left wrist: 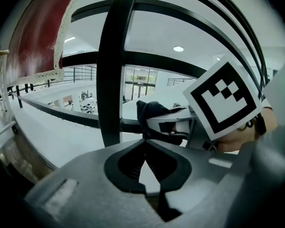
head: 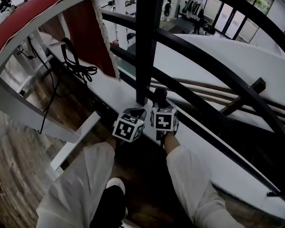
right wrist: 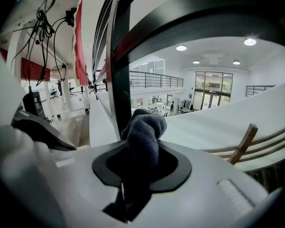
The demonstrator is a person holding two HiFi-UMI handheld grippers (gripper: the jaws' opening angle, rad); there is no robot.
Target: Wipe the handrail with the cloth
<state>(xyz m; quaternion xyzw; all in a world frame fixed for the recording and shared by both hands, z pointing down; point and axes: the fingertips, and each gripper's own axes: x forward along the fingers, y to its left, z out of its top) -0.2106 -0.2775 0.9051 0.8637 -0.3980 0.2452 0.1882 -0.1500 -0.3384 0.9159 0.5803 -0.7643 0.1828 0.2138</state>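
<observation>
Red banner (head: 85,32) — black cables (head: 80,69)

Bright indoor light from ceiling lamps (right wrist: 181,47); heavy fisheye bending w/ dark corners; near gripper bodies blurred.

Left tool (left wrist: 143,145): jaws together at the tips, nothing between them.
Railing post (left wrist: 111,70): black, upright, just beyond the tips, slightly left.
Right tool (left wrist: 167,124): close on the right, clamping a dark cloth (left wrist: 148,109).
</observation>
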